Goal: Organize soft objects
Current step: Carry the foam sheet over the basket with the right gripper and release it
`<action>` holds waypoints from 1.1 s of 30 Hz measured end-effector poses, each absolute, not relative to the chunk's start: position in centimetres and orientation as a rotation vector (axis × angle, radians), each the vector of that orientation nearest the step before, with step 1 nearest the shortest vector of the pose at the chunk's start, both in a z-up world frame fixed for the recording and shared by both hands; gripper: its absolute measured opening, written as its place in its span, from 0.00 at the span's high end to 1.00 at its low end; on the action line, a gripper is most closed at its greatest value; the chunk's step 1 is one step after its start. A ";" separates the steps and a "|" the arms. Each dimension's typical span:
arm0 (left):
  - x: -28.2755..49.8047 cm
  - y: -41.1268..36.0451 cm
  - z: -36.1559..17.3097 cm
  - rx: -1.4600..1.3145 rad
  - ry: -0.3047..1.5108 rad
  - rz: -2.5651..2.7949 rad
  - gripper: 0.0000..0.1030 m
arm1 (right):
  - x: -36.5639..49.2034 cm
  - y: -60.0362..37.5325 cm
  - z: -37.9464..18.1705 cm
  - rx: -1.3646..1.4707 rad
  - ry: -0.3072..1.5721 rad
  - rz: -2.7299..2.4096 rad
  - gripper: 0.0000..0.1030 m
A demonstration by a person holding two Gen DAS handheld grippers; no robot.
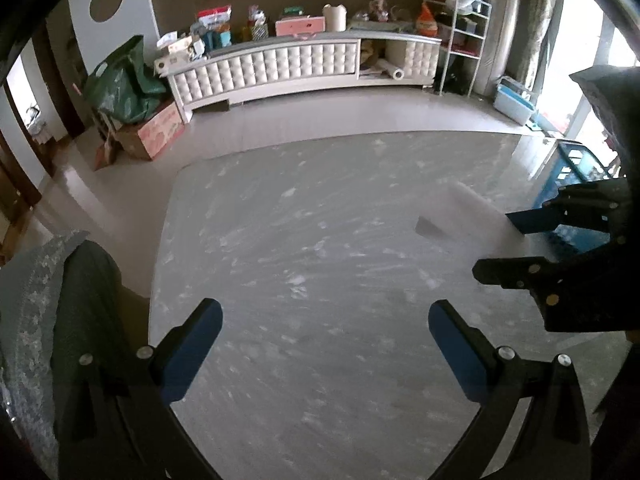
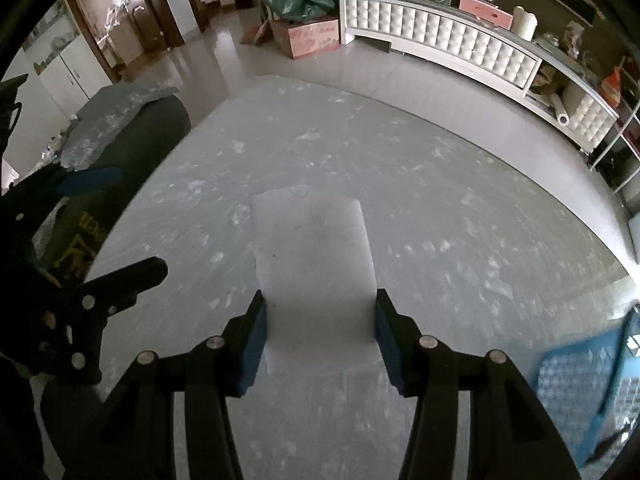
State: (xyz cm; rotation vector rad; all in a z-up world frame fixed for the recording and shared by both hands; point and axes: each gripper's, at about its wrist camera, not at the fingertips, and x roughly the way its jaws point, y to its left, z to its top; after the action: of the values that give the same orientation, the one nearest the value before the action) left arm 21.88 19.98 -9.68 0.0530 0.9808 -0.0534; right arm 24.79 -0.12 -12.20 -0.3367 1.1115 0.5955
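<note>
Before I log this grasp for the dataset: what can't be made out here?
- Grip on the foam sheet: right wrist view, right gripper flanks it; pad contact unclear. In the left view that gripper covers the sheet's near edge.
- Blue basket: cut by the frame edge, right view; contents blurred.
- Dark bin with grey cloth: left gripper blocks its lower part.
- Left gripper: open, empty.

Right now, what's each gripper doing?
Left gripper: open, holding nothing.
Right gripper: open around the white foam block; grip cannot be told.
</note>
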 end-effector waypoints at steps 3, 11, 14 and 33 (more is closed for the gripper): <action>20.9 18.7 -8.3 0.067 0.965 -0.069 0.00 | 23.6 -1.6 -10.7 -0.331 1.092 0.586 0.53; 18.5 13.7 -4.9 0.105 0.919 -0.112 0.00 | 19.8 -6.2 -6.3 -0.301 1.034 0.542 0.52; 17.9 12.0 -3.7 0.084 0.906 -0.130 0.00 | 18.9 -8.0 -5.0 -0.290 1.013 0.528 0.52; 16.7 -1.0 1.6 0.139 0.823 -0.266 0.00 | 16.0 -18.6 -2.5 -0.163 0.952 0.372 0.51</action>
State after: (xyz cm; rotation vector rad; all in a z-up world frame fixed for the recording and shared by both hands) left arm 16.71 -0.97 1.61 0.1387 0.8235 -0.2662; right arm 16.05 -18.61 -2.47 -0.1628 0.9525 0.3724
